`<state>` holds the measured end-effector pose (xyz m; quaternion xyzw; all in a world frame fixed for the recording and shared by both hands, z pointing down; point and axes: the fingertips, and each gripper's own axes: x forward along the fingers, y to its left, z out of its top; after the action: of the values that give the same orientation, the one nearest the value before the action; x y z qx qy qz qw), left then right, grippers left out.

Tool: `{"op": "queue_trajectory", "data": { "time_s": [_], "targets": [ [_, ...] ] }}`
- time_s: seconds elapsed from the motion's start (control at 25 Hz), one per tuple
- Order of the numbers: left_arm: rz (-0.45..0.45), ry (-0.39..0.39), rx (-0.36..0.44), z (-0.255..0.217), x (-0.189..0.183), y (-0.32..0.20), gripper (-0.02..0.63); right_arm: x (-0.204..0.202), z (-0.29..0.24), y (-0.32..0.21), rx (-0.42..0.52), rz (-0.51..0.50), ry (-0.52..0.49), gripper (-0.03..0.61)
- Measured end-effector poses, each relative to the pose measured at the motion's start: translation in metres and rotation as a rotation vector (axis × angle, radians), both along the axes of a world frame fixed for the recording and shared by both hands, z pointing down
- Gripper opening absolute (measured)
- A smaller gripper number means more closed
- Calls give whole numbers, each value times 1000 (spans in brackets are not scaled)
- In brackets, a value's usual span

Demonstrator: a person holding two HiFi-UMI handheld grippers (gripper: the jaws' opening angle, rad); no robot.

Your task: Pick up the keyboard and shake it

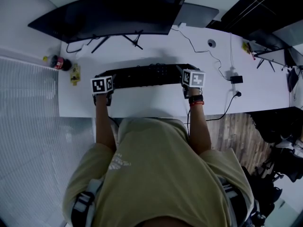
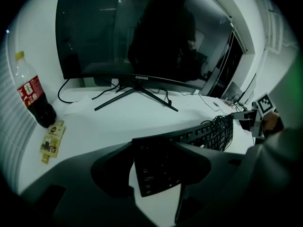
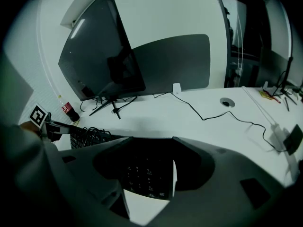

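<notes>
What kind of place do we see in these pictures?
Probably an office or lab workstation: a wide curved monitor stands on a long white desk, a black keyboard is in front of it, and power cables run across the desk.

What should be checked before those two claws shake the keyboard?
1. Left claw grips one end of the keyboard: ok, the end sits between its jaws.
2. Right claw grips the other end: ok.
3. Keyboard lifted off the table: cannot tell.
4. Cable bundled on the keyboard won't slide off: cannot tell.
5. Bottle out of the way: ok, it stands apart.
</notes>
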<state>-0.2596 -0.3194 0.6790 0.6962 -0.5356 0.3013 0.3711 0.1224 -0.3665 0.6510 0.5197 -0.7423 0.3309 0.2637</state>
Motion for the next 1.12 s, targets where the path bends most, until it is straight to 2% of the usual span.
{"op": "queue_trajectory", "data": {
  "time_s": [0.2, 0.48, 0.76, 1.12],
  "targets": [
    [-7, -40, 79, -15, -9, -19, 250, -8, -15, -13, 90, -11, -15, 268],
    [-24, -67, 147, -24, -16, -36, 250, -15, -22, -27, 186, -21, -21, 264],
    [-46, -70, 229, -27, -17, -29, 250, -17, -24, -25, 232, -38, -24, 264],
    [-57, -84, 273, -33, -15, -14, 250, -16, -27, -11, 247, -61, -15, 264]
  ]
}}
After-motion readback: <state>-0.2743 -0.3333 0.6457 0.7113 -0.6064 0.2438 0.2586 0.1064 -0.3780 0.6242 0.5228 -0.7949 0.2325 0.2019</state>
